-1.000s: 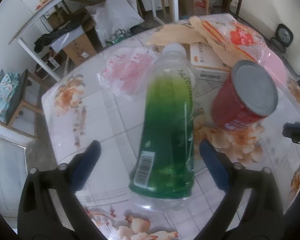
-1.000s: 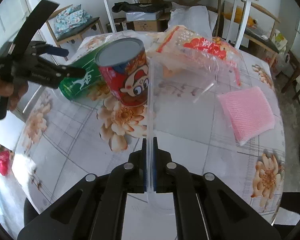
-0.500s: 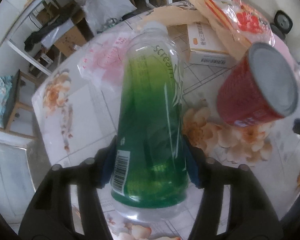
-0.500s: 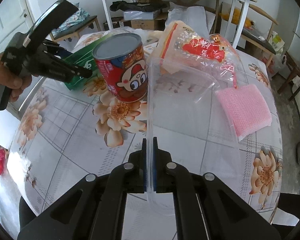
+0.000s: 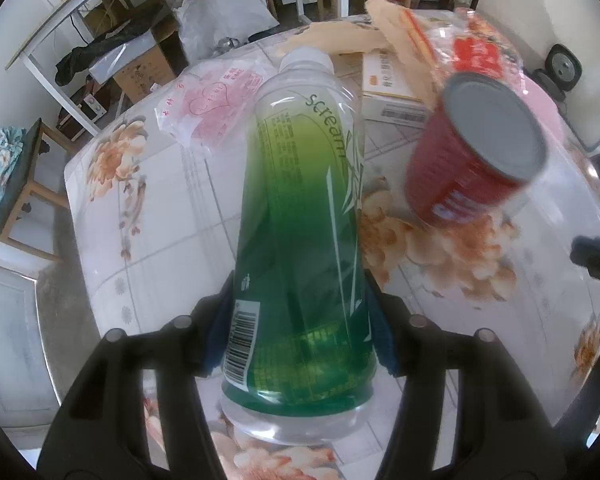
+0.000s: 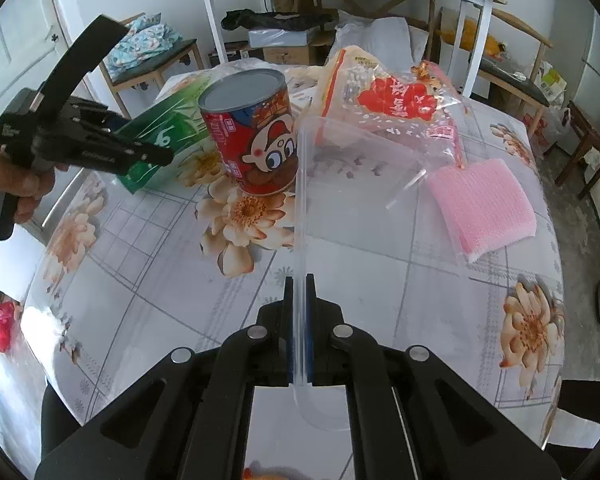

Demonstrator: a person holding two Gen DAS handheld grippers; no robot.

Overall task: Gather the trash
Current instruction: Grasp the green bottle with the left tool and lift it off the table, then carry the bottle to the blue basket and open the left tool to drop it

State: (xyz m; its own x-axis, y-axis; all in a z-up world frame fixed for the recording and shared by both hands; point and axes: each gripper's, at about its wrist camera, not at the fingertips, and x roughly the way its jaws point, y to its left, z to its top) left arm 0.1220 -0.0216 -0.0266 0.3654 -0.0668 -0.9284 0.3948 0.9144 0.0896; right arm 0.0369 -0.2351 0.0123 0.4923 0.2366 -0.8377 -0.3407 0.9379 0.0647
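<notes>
My left gripper (image 5: 300, 328) is shut on a green plastic bottle (image 5: 304, 216) with a white cap, gripping it near its base; the bottle also shows in the right wrist view (image 6: 168, 132), lifted and tilted above the table beside the left gripper (image 6: 140, 152). A red can (image 5: 476, 152) with a grey lid stands on the table just right of the bottle; it shows a cartoon face in the right wrist view (image 6: 252, 132). My right gripper (image 6: 299, 308) is shut on the rim of a clear plastic bag (image 6: 356, 184) held open over the table.
The round flowered table (image 6: 380, 288) carries a red-printed snack bag (image 6: 392, 96), a pink foam pad (image 6: 484, 208), a pink-printed plastic bag (image 5: 212, 108) and a white carton (image 5: 392, 88). Chairs, boxes and a white-framed table stand beyond it.
My left gripper closed its fingers on the green bottle and lifted it, tilting it off the table. The right gripper kept hold of the clear bag and drew slightly nearer the can.
</notes>
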